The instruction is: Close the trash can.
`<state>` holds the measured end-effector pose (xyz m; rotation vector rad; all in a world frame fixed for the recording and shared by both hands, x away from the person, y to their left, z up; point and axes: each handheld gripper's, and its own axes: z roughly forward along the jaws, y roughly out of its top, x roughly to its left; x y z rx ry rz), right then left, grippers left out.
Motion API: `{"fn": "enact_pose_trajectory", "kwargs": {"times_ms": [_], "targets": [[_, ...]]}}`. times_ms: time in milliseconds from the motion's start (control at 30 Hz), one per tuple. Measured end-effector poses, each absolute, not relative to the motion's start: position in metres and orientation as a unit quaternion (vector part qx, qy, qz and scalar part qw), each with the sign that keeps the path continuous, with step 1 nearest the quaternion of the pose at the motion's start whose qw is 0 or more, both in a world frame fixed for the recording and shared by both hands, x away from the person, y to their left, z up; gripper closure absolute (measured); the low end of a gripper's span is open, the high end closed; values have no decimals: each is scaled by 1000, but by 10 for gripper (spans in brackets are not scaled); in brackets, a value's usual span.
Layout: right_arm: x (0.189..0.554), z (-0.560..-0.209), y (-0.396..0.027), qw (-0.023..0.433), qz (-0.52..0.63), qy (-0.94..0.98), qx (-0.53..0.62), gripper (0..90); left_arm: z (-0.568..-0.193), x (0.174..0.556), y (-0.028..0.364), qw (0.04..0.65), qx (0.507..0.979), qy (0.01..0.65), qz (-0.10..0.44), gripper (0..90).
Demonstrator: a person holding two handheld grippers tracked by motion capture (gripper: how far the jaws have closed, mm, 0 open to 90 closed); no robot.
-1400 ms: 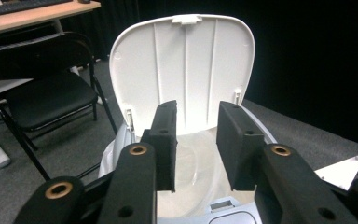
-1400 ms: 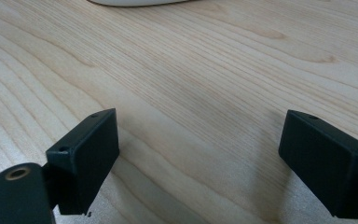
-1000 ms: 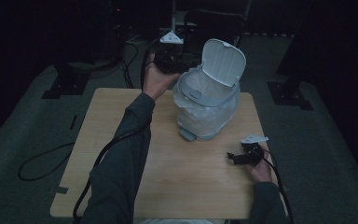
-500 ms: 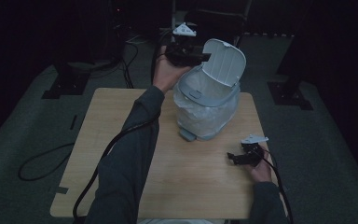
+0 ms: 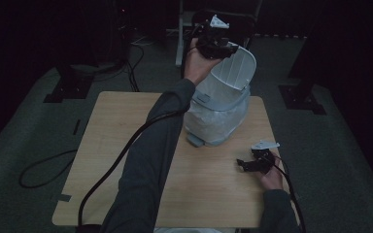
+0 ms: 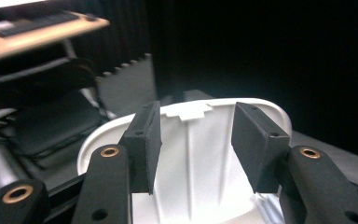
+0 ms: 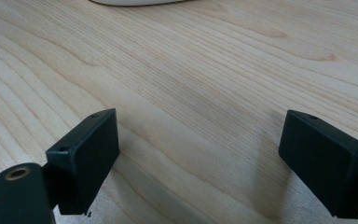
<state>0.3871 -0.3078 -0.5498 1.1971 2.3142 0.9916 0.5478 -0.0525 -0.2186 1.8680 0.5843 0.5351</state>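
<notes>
A pale blue pedal bin (image 5: 217, 124) with a white liner stands at the back of the wooden table (image 5: 121, 131), its white lid (image 5: 235, 73) raised upright. My left gripper (image 5: 222, 47) is at the lid's top edge. In the left gripper view its jaws (image 6: 198, 119) stand apart and have just been opening. The lid's ribbed inner face (image 6: 193, 158) shows between and beyond the pads, which do not press on it. My right gripper (image 5: 243, 165) rests low over the table at the right, open, with bare wood (image 7: 214, 60) between its jaws (image 7: 205, 140).
The bin's foot pedal (image 5: 194, 141) sticks out toward the table's middle. Cables (image 5: 43, 170) trail over the dark floor at the left, and black stands (image 5: 60, 90) flank the table. A desk and a dark chair (image 6: 37, 93) stand behind the bin.
My left hand has swung from the bin's back left side to the right and upward to the top of the raised lid. The right gripper has kept still.
</notes>
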Motion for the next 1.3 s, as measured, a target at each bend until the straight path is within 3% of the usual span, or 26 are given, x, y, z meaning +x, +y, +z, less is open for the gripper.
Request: {"fn": "enact_pose_trajectory", "kwargs": {"times_ms": [233,600,1300], "targets": [[387,-550,-308,176,350,817,422,113,-217,554,-69,532,767,247,259,535],[387,-550,-308,177,350,817,423,113,-224,559,-98,521,763,272,267,527],[388,-550,-307,176,350,818,422,113,-220,553,-87,516,779,269,234,568]]}}
